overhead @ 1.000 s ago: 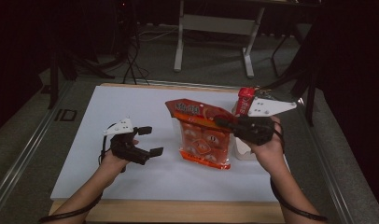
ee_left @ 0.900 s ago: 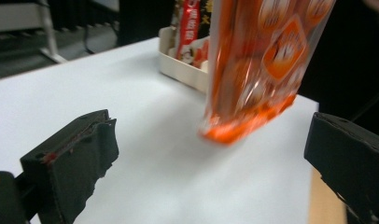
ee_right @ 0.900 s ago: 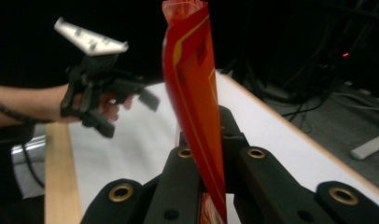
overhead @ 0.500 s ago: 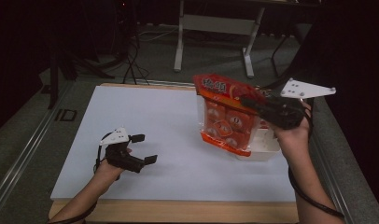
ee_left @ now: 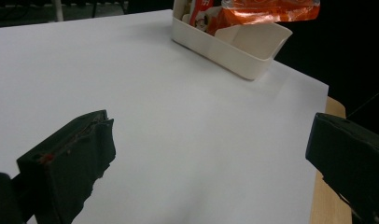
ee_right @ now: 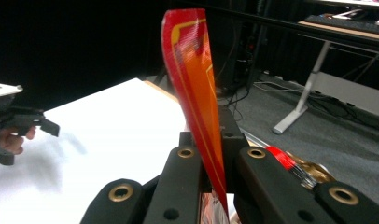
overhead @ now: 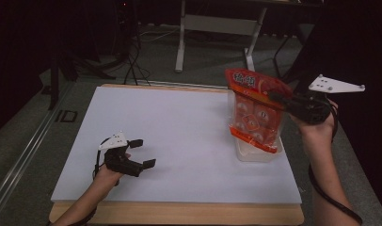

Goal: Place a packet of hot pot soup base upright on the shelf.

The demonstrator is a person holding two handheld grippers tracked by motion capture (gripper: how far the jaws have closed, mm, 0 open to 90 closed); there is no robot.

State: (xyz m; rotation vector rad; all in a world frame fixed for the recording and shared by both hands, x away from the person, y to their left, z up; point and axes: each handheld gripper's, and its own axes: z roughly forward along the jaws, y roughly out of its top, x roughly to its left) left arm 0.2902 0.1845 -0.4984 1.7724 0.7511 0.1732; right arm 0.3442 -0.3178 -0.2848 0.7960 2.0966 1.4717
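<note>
Right gripper (overhead: 278,100) clamped tight on orange snack bag (overhead: 255,110), left gripper (overhead: 143,153) wide apart, holding nothing

light: dim room, bright white tabletop | shadows: soft | focus: slightly blurred

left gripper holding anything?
No: in the left gripper view the left gripper has its jaws wide apart over the bare white table.

Through the left gripper view I see my black jaws spread wide over the white board (ee_left: 178,121), white tub (ee_left: 234,44) beyond.
</note>
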